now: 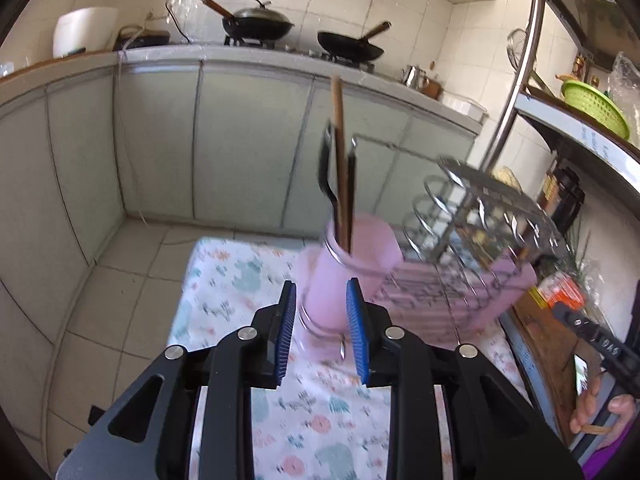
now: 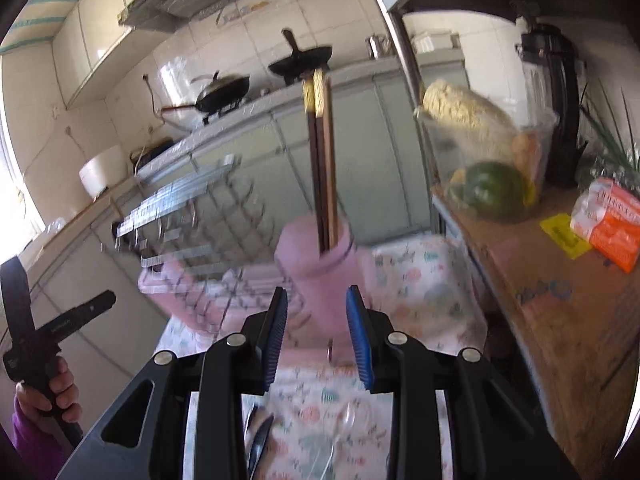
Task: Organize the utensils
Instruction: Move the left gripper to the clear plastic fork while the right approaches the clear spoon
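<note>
Chopsticks already in pink cup, frame centre. Spoon and dark utensil left on cloth, bottom. Left gripper and right gripper wide, empty.

Pink utensil cup; floral-print tablecloth; brown chopsticks.

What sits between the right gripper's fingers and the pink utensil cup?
Only flowered tablecloth: in the right wrist view, the right gripper is open and empty short of the pink cup, whose base shows between the fingers.
</note>
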`<state>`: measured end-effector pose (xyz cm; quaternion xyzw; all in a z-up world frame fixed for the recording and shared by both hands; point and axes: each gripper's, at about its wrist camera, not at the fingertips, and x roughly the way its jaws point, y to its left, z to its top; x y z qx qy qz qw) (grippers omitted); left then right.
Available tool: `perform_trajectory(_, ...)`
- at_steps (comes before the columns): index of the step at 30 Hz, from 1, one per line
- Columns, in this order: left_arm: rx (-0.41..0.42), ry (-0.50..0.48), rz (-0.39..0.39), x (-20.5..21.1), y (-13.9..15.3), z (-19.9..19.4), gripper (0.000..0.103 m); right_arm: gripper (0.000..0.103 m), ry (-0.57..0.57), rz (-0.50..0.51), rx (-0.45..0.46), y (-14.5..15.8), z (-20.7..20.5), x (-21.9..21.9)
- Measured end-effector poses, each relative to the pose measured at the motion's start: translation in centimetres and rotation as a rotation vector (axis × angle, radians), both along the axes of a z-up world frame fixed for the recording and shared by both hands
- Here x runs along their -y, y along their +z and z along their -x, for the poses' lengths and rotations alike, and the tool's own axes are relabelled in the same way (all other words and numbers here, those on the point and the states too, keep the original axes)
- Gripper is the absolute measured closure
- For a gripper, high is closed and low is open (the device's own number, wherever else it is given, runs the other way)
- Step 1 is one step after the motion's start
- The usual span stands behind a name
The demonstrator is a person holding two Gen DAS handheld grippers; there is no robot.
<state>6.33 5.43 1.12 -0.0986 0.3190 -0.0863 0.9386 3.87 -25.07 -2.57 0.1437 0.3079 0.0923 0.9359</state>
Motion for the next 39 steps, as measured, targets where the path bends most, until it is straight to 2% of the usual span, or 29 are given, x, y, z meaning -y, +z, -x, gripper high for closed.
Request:
perform_trajectory(8, -0.213, -0.160, 0.062, 4.0, -4.8, 1.1, 0.077, 0.073, 0.068, 0.003, -0.160, -4.7, 1.9, -1.3)
perform_trajectory(15, -0.401, -0.237, 0.120, 7.4, -8.4, -0.6, 0.077, 0.075, 0.050, -0.132, -0.282, -8.2, 1.6, 0.8)
perform_trajectory(18, -0.477, -0.233, 0.092, 8.7, -9.6, -2.0, 0.077, 0.075, 0.043, -0.162, -0.293, -9.0, 1.4, 1.4)
perform_trajectory(24, -0.540, -0.220, -0.010, 11.5, -11.0, -4.3, 0.077, 0.075, 0.037, -0.187, -0.310, -9.6, 1.1, 2.4)
perform_trajectory(31, -0.571, -0.199, -0.119, 13.6, -12.7, -5.3, 0.077, 0.075, 0.038, -0.208, -0.328, -10.4, 0.7, 3.2)
perform_trajectory(39, -0.543, -0.195, -0.099, 13.1, -13.2, -5.5, 0.078, 0.075, 0.058, -0.232, -0.357, -10.9, 0.1, 2.7)
